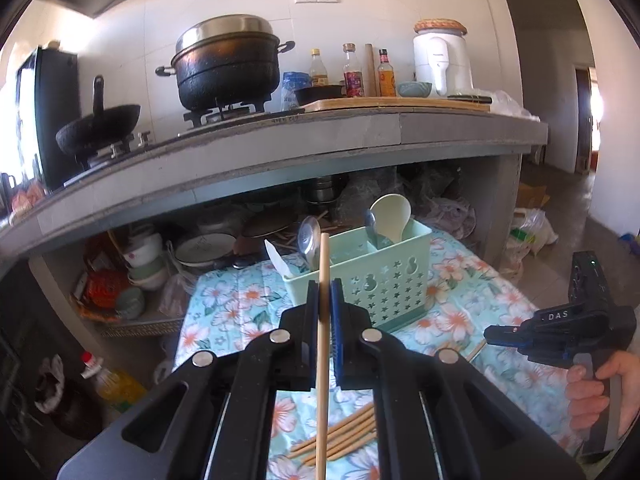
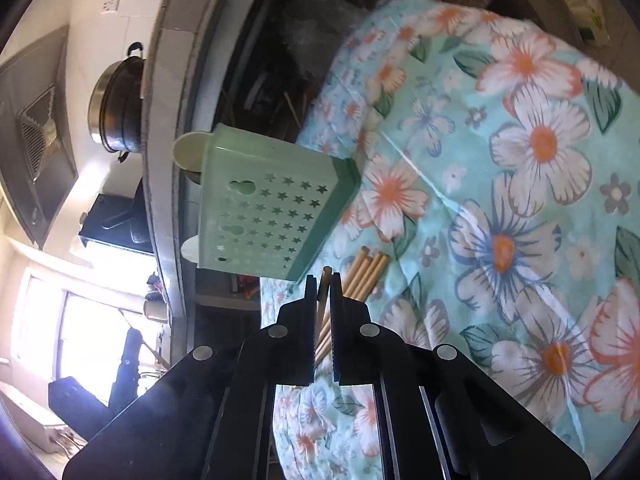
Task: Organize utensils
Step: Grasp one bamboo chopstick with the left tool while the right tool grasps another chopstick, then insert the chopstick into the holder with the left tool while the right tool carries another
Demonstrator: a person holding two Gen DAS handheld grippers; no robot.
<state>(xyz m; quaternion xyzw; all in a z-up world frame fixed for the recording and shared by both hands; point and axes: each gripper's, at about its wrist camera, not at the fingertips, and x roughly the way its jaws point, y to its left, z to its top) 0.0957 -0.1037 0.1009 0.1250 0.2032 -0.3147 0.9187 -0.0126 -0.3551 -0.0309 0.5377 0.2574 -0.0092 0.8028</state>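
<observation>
My left gripper [image 1: 324, 285] is shut on a wooden chopstick [image 1: 322, 360], which stands upright in front of the pale green perforated caddy [image 1: 372, 280]. A cream rice paddle [image 1: 391, 216] and metal spoons [image 1: 309, 237] stick out of the caddy. Several more chopsticks [image 1: 340, 436] lie on the floral cloth [image 1: 460, 312] below. In the right wrist view, which is rolled sideways, my right gripper [image 2: 323, 285] is shut on one chopstick [image 2: 322, 304] at the edge of the loose chopstick bunch [image 2: 370, 272], close beside the caddy [image 2: 272, 204]. A hand holds that right gripper [image 1: 490, 336] low at the right.
Behind the caddy runs a grey concrete counter [image 1: 280, 152] with a black pot [image 1: 228, 68], a wok [image 1: 98, 124] and bottles [image 1: 354, 72]. Bowls and plates [image 1: 200, 246] fill the shelf underneath. An oil bottle [image 1: 112, 384] stands on the floor at left, plastic bags [image 1: 532, 228] at right.
</observation>
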